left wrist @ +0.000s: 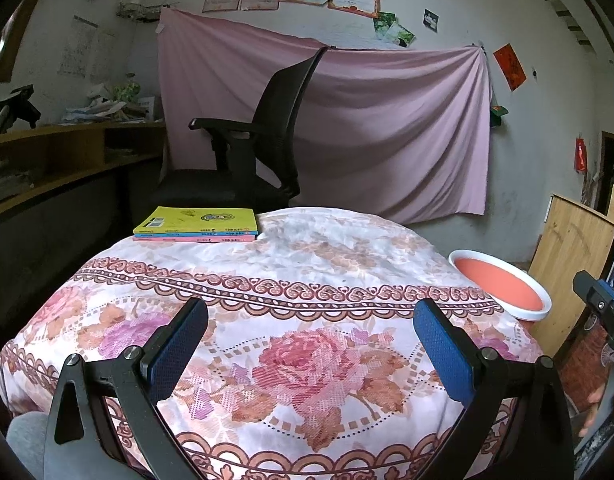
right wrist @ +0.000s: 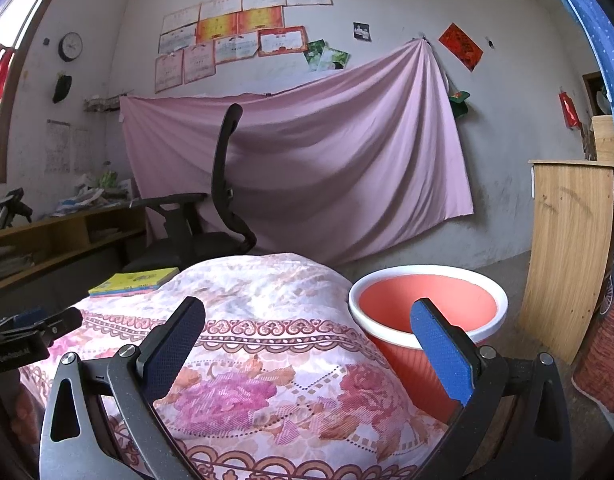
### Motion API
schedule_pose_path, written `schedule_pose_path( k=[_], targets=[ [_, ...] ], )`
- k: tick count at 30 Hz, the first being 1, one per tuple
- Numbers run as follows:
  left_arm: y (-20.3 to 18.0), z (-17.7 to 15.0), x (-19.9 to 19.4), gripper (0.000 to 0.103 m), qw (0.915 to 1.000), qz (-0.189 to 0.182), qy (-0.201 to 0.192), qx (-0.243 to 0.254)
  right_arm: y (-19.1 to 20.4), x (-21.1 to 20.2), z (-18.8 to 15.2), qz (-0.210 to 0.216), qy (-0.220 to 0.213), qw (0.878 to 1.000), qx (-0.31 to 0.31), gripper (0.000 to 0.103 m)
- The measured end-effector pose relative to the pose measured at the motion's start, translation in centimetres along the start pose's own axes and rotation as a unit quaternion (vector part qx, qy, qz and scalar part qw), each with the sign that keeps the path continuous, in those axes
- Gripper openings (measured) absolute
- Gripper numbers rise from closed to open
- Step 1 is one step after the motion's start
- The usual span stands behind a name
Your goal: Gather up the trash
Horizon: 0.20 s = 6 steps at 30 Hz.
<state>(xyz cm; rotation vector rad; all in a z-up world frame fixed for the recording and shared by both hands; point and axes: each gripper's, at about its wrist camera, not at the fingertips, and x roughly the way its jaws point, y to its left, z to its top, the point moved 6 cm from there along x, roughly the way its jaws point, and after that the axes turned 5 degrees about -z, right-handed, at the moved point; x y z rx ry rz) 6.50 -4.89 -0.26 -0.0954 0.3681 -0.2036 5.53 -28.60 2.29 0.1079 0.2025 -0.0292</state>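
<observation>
A round table under a floral cloth (left wrist: 291, 280) (right wrist: 267, 288) fills the foreground. An orange bin with a white rim (left wrist: 503, 284) (right wrist: 427, 300) stands at the table's right edge, and its inside looks bare. My left gripper (left wrist: 311, 316) is open above the cloth's rose pattern, nothing between its blue pads. My right gripper (right wrist: 307, 320) is open too, its right finger (right wrist: 439, 344) in front of the bin's rim. No loose trash shows on the cloth. Each gripper appears at the edge of the other's view: the right one (left wrist: 603, 312), the left one (right wrist: 31, 336).
A stack of three books (left wrist: 197, 226) (right wrist: 135, 282) lies at the table's far left. A black office chair (left wrist: 251, 148) stands behind it before a pink sheet. Wooden shelving (left wrist: 59, 156) runs along the left wall. Wooden boards (right wrist: 567, 256) lean at the right.
</observation>
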Motion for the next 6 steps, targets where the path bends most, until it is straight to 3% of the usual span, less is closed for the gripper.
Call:
schedule_pose_path(
  k=[6],
  targets=[
    [0.18,-0.02,0.19,0.101,1.0000,0.004,0.000,0.001,0.05,0.12,-0.11,0.001,0.003,1.000,0.000,0.103]
  ],
)
